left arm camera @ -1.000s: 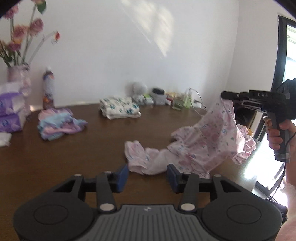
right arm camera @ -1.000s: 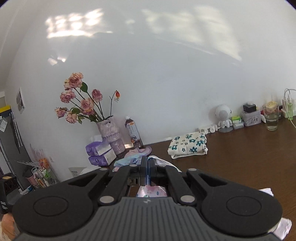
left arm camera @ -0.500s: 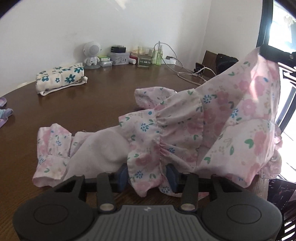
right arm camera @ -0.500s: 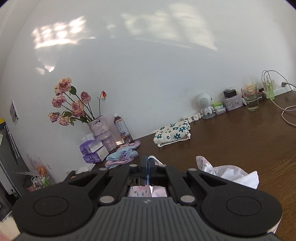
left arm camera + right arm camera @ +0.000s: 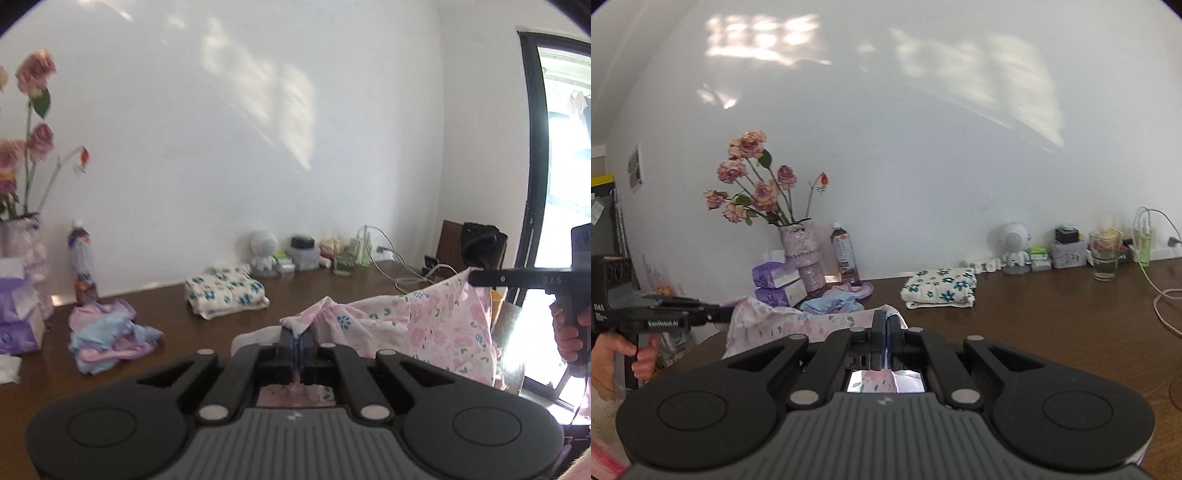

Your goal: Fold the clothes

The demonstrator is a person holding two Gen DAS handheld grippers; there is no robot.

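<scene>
A pink floral garment [image 5: 424,321] hangs stretched above the brown table [image 5: 177,314], held at two points. My left gripper [image 5: 298,334] is shut on a gathered ruffle of it. The right gripper [image 5: 471,277] shows at the right of the left wrist view, pinching another edge of the cloth, held by a hand [image 5: 569,332]. In the right wrist view my right gripper [image 5: 886,325] is shut on the garment [image 5: 783,323], and the left gripper [image 5: 729,314] appears at the left, clamped on the far end.
A folded white cloth with blue flowers [image 5: 227,295] lies at the back. A crumpled pastel pile [image 5: 107,332], a bottle [image 5: 83,262], tissue packs [image 5: 18,317] and a flower vase [image 5: 803,258] stand at the left. Small items, a glass [image 5: 1104,254] and cables [image 5: 1160,295] line the wall.
My left gripper, open a second ago, went down to the garment, shut on its ruffle and lifted. The cloth now hangs raised between both grippers.
</scene>
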